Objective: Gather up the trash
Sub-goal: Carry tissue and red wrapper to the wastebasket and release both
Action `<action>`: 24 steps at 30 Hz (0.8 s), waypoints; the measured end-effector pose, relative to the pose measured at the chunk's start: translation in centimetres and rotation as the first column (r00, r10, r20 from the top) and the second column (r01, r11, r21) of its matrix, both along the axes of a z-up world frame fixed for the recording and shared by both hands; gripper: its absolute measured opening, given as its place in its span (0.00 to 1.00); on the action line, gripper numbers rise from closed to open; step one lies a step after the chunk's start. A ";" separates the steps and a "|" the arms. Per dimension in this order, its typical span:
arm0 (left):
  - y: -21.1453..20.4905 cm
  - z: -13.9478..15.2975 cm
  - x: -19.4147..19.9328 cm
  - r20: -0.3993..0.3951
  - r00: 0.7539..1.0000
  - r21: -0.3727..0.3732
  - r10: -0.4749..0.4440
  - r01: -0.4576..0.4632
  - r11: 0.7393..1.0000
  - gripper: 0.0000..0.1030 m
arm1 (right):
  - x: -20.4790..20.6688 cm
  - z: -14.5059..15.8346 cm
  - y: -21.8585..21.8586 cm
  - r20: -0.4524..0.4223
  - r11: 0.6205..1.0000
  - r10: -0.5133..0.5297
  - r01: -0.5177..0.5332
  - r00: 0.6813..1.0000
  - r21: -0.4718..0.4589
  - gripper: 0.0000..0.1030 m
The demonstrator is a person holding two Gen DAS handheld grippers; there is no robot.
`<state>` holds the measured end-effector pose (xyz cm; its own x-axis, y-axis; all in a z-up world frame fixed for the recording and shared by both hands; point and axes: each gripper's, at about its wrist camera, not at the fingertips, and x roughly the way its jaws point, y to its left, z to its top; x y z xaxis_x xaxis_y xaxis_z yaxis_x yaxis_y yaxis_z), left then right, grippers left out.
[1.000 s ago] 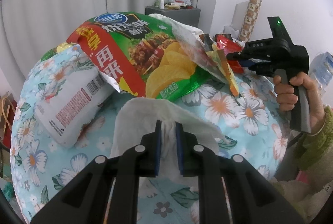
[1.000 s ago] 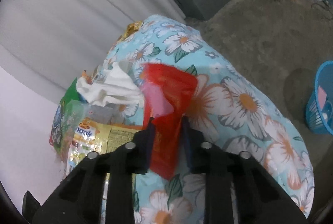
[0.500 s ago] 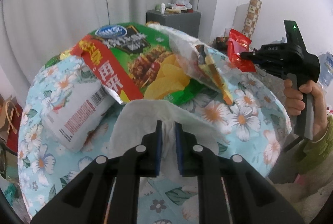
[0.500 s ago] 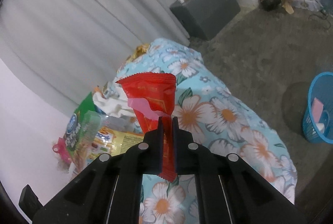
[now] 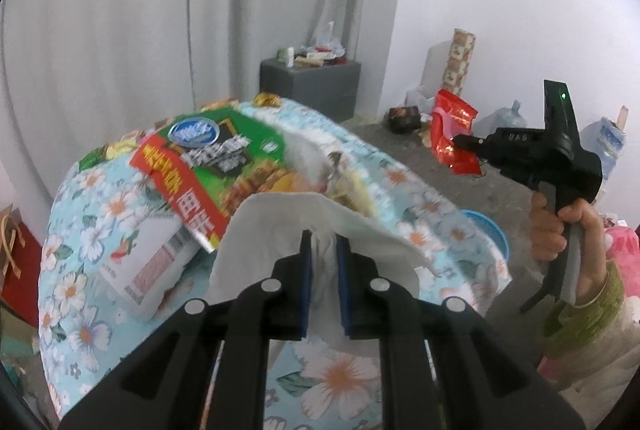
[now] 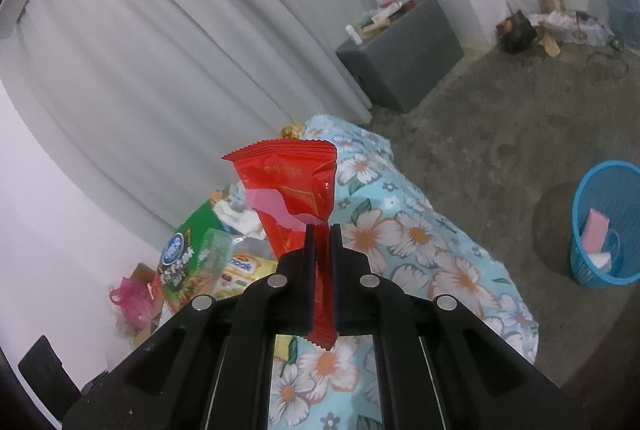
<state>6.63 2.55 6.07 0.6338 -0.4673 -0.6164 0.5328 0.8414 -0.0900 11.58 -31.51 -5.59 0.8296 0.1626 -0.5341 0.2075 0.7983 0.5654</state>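
Observation:
My left gripper (image 5: 323, 242) is shut on a white tissue (image 5: 280, 218) and holds it above the floral-covered table (image 5: 80, 270). My right gripper (image 6: 323, 230) is shut on a red snack wrapper (image 6: 296, 186), held in the air over the table's edge (image 6: 420, 234); the wrapper (image 5: 452, 134) and the right gripper (image 5: 456, 140) also show at the right of the left wrist view. A green chip bag (image 5: 216, 166) and a white packet (image 5: 152, 266) lie on the table. A blue waste basket (image 6: 608, 222) stands on the floor at the right, with some paper inside.
More wrappers (image 6: 236, 270) and a crumpled tissue (image 6: 240, 218) lie at the table's far end. A grey cabinet (image 6: 404, 62) stands by the curtain. A pink bag (image 6: 128, 298) sits on the floor. The basket's rim (image 5: 488, 226) peeks past the table.
Both grippers have risen and pulled back from the table. The right one closed on the red wrapper and lifted it clear; the left lifted the tissue higher.

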 end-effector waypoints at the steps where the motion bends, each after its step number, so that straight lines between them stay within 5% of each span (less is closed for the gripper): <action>1: -0.3 0.3 -0.1 0.008 1.000 -0.005 -0.010 0.010 1.000 0.11 | -0.3 0.2 0.0 0.005 1.000 -0.005 0.005 1.000 -0.003 0.04; 24: -8.7 2.2 0.1 -0.004 0.978 -0.061 -0.210 0.209 0.976 0.11 | -4.8 1.0 -3.3 0.051 0.994 -0.109 0.110 0.993 -0.001 0.04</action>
